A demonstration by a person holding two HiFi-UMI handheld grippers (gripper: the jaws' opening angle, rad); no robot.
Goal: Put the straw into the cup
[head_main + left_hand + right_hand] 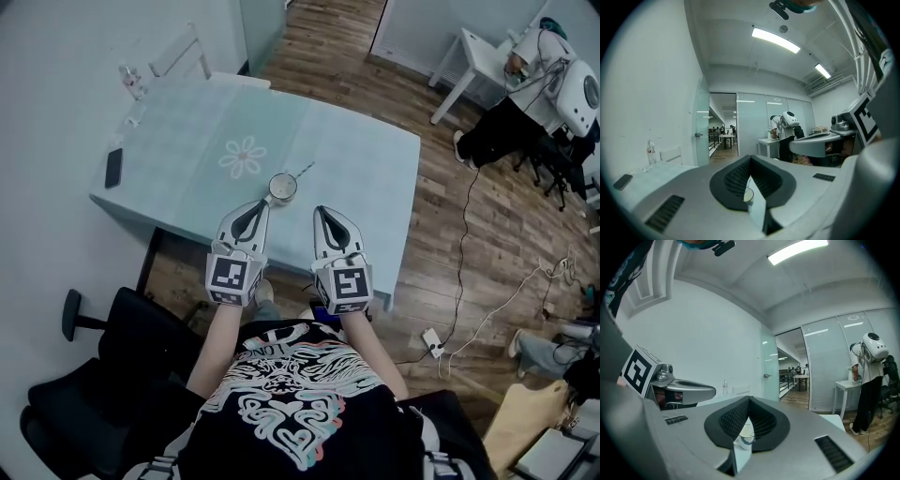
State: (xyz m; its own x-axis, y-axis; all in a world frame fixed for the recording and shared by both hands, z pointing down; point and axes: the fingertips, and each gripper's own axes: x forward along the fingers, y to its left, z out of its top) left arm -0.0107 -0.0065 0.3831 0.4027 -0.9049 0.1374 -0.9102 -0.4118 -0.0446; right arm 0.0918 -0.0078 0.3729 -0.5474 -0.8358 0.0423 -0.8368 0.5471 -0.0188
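Looking down through the head view, I see the cup [282,187] standing upright on the pale tablecloth [375,159], at 12 o'clock from the gap between my two tools. The straw [305,171] lies flat on the cloth at about 2 o'clock from the cup, its near end just beside the rim; I cannot tell whether it touches. The left gripper [258,204] sits at the cup's 7 o'clock and the right gripper [321,210] at its 5 o'clock. In each gripper view the ribbed pads meet at the tips with nothing between them, so both are clenched and empty, and the cup shows only beyond them. I judge the straw very light, thin and easy to crush or flick away; lying flat, it gives little height to pinch, so I would open the right jaws, straddle it near the middle and close gently. The cup looks small and light enough to tip; steadying it with the left may help.
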